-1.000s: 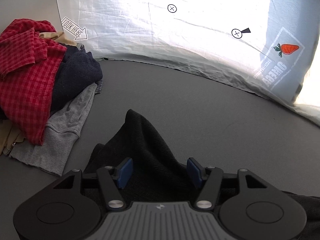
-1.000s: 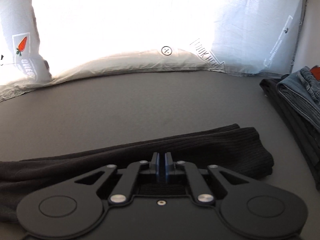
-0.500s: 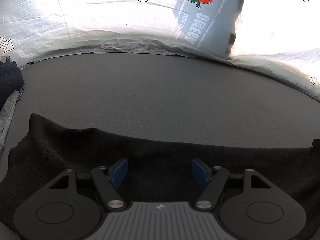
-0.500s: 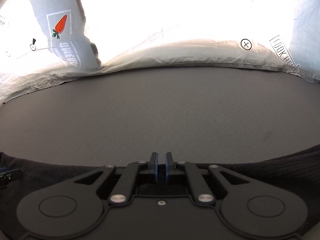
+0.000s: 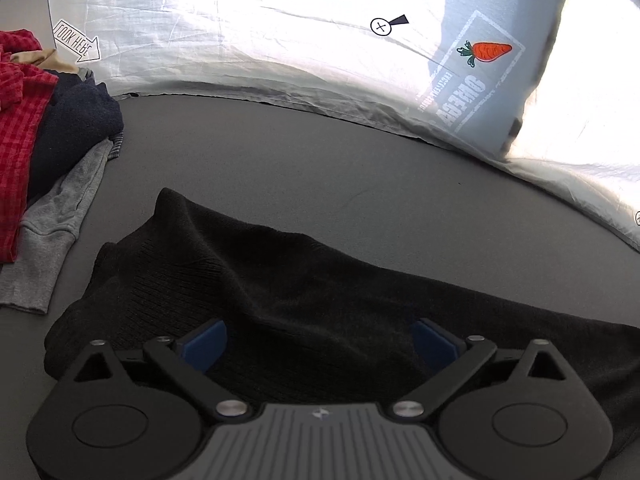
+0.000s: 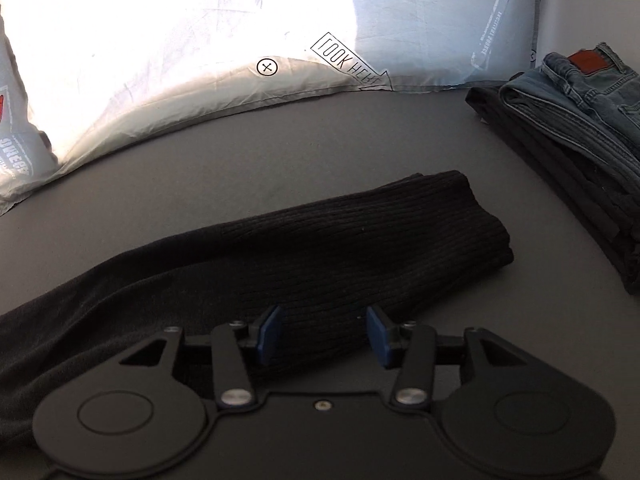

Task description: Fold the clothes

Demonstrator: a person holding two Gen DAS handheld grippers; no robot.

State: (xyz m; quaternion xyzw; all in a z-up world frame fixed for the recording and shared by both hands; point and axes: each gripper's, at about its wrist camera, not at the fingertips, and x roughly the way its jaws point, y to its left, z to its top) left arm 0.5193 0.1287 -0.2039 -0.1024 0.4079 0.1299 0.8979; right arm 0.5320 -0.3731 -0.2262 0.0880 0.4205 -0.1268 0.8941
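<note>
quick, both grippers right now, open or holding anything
left gripper: open wide, jaws have just been opening, black sweater lies under them, not gripped
right gripper: open, jaws have just been opening, the sweater lies between the pads, not pinched

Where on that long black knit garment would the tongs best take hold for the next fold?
Probably at its two ends. The black knit garment lies as a long flat band on the grey surface. The right tongs could pinch the ribbed end from above, the left tongs the raised peak, which already stands clear.
</note>
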